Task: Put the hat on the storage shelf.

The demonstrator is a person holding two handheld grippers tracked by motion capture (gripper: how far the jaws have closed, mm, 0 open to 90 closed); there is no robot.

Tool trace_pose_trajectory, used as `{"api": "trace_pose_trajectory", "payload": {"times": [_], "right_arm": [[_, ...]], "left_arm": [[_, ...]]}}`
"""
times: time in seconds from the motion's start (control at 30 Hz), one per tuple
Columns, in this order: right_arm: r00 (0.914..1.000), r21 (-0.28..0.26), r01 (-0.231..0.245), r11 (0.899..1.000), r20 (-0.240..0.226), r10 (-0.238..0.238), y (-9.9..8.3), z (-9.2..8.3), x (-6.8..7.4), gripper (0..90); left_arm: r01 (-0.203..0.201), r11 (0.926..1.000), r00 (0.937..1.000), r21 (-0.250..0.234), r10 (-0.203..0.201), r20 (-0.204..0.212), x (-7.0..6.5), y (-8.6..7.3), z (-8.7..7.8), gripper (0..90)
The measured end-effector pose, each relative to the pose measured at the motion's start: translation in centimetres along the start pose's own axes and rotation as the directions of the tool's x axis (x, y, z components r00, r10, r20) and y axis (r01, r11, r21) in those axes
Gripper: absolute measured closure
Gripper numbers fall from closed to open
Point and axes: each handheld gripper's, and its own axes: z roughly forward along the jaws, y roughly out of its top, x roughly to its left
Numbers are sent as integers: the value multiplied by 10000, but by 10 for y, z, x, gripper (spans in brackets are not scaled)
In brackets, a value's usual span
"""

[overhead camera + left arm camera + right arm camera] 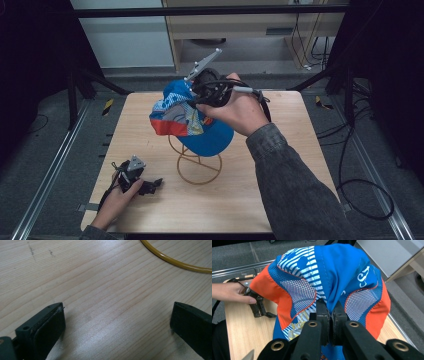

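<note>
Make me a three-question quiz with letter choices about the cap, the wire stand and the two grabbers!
1. Where is the blue and orange fabric cap?
A over the yellow wire stand
B on the floor
C under the table

2. What colour is the stand's wire?
A yellow
B green
C white

3. How are the left gripper jaws?
A shut on cloth
B wide apart
C holding the ring

A: the high view shows the cap above the stand, pinched by the right gripper.
A: the ring looks yellow.
B: bare wooden table lies between them.
</note>
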Motion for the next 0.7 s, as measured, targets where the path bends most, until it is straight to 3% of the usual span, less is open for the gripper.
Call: {"api": "trace_pose_trajectory", "payload": {"times": [0.7], "right_arm": [[9994, 407, -43, 9992, -348, 58, -1, 24, 4, 868]], "left_arm": [[2, 10000, 10000, 0, -2, -1, 0, 0, 0, 0]]}}
